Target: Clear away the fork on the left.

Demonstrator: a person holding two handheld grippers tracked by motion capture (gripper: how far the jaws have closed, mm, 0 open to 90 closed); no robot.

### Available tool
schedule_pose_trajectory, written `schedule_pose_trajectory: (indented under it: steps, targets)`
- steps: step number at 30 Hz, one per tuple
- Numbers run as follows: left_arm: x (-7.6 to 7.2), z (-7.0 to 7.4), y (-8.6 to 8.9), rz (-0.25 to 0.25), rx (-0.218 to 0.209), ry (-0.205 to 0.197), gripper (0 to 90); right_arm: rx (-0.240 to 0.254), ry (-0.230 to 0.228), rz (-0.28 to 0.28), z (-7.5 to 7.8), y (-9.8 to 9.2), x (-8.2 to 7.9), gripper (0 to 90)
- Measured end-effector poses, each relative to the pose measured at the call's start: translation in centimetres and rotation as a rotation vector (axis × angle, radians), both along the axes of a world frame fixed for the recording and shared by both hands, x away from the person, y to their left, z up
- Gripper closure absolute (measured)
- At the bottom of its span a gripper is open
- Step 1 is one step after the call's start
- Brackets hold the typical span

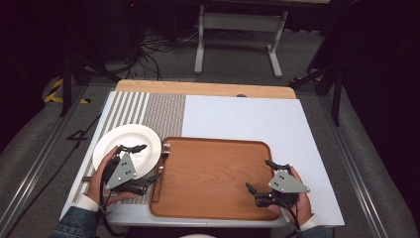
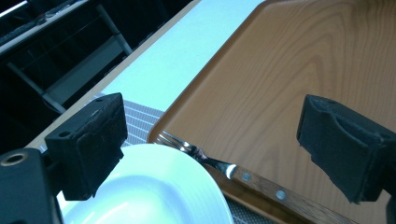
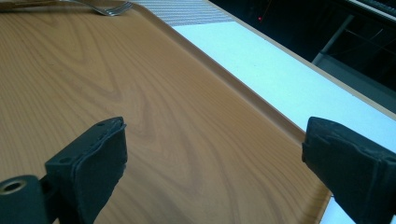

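Looking down from the high view, a white tabletop (image 1: pixel 237 119) with a pale wooden strip along its far edge carries a rectangular tray (image 1: pixel 213 178) of smooth orange-brown wood grain with rounded corners and a raised rim. No brand, label or readable writing appears on any of these things. A woven placemat (image 1: pixel 158 111), striped grey and white, lies at the left, and a round glossy white plate (image 1: pixel 126 144) sits on it just beside the tray's left rim. A fork (image 1: pixel 163 158) with shiny metal tines and a dark wooden handle with rivets rests along the tray's left edge, tines pointing away from the person.

The left tool (image 1: pixel 140 162) is held by a hand (image 1: pixel 101 178) in a denim sleeve, over the near side of the plate. Its two black padded jaws stand wide apart and grip nothing; in the left gripper view the plate's rim and the fork lie between them, below.

The right tool (image 1: pixel 260 175) hovers over the tray's near right corner, held from below by the right hand (image 1: pixel 299 203). Its jaws are likewise spread wide and empty, with bare tray wood between them in the right gripper view
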State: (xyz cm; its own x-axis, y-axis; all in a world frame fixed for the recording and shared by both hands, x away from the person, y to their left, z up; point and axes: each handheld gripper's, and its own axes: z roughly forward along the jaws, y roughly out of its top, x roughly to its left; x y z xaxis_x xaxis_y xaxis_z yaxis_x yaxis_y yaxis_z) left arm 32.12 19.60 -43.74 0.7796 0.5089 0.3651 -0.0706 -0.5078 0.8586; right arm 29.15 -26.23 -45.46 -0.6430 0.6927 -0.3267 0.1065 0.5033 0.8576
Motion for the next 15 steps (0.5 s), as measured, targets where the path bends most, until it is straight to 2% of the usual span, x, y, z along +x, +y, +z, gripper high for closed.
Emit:
schedule_pose_trajectory:
  steps: [5, 8, 11, 13, 15]
  targets:
    - [-0.7, -0.4, 0.7, 0.028, -0.028, -0.001, 9.1, -0.001, 0.002, -0.002, 0.0, 0.0, 0.0, 7.4]
    - [-1.1, -1.0, 1.2, 0.053, -0.076, 0.015, 9.1, -0.003, 0.002, -0.003, 0.0, 0.0, 0.0, 7.4]
    - [-1.5, -1.5, 1.4, 0.069, -0.084, 0.021, 8.8, -0.002, 0.003, -0.003, -0.1, -0.1, 0.0, 7.4]
    - [-1.7, -1.8, 1.7, 0.077, -0.113, 0.037, 9.0, -0.001, 0.004, -0.005, -0.1, -0.1, 0.1, 7.4]
    - [-2.0, -2.1, 2.1, 0.089, -0.112, 0.053, 8.9, 0.000, 0.005, -0.001, -0.1, -0.1, 0.1, 7.4]
